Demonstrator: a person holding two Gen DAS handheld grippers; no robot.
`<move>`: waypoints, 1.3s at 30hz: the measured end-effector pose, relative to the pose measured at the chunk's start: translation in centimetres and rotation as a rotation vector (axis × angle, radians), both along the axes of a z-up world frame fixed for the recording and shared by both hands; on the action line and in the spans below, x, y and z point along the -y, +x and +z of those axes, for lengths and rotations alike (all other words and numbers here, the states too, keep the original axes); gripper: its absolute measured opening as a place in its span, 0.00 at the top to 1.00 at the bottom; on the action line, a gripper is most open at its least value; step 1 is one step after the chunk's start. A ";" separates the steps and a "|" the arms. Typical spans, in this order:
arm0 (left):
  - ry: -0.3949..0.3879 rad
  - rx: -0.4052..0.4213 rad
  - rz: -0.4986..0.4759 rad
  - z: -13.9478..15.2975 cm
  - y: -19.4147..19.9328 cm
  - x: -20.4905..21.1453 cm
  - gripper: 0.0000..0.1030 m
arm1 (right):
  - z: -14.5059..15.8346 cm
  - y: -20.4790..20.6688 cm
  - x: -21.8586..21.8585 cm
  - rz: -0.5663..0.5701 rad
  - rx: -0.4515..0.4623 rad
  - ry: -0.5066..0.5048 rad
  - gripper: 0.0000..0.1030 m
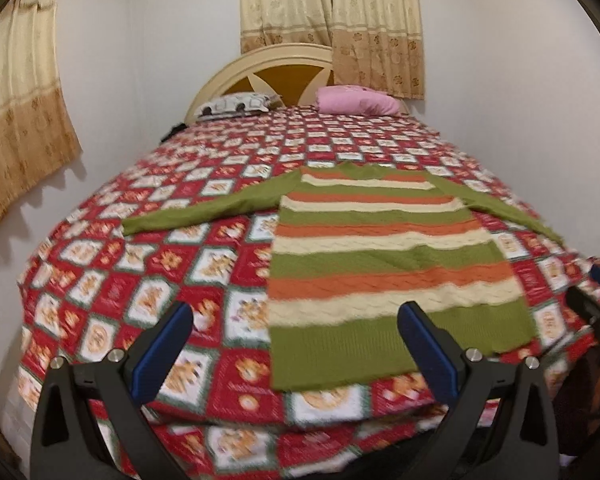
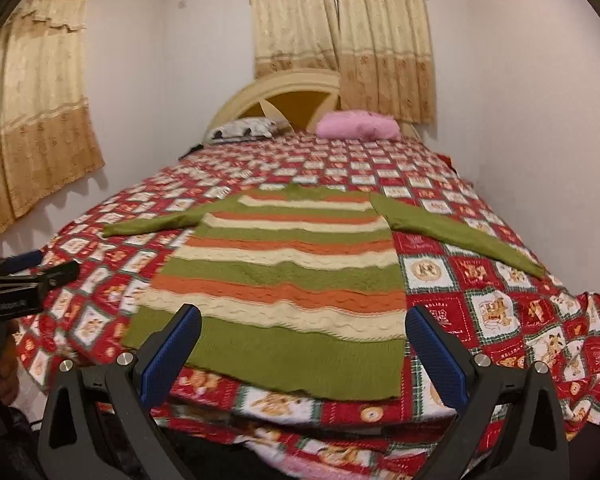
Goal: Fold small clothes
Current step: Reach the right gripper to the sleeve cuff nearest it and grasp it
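**Supervisor:** Report tool state and garment position.

**Operator:** I read both tools as wide apart and empty. The left gripper (image 1: 294, 344) and the right gripper (image 2: 302, 346) each show a broad gap between the blue pads, with nothing held. The striped sweater (image 1: 384, 264) lies flat on the quilt (image 1: 140, 280), face up, both green sleeves spread out to the sides. Taking the sweater as reference: its hem is the edge nearest both tools, its collar points away toward the headboard (image 1: 260, 64), and the two pillows sit well beyond the collar.

**Supervisor:** Long axis?

**Operator:** It runs hem to collar — roughly in line with my forward view in both cameras. The sleeves run across that axis.

**Supervisor:** Which tool is nearer which part?

**Operator:** In the left wrist view the sweater's left hem corner falls between the pads. In the right wrist view the hem fills the gap, with its right corner just inside the right pad. I judge neither tool touches the knit yet. I judge each tool best placed for the sleeve or hem corner on its own side — no crossing over the sweater.
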State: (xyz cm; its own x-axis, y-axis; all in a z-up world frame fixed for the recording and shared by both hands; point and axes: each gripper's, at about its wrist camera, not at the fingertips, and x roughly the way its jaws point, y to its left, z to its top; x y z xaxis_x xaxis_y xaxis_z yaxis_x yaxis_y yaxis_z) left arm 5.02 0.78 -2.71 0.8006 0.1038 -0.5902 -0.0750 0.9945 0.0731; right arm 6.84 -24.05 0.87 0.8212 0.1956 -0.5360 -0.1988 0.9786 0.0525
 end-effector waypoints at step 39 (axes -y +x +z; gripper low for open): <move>0.030 -0.206 0.123 -10.9 28.2 -2.7 0.00 | -11.3 26.4 37.7 -0.822 -0.379 0.299 0.25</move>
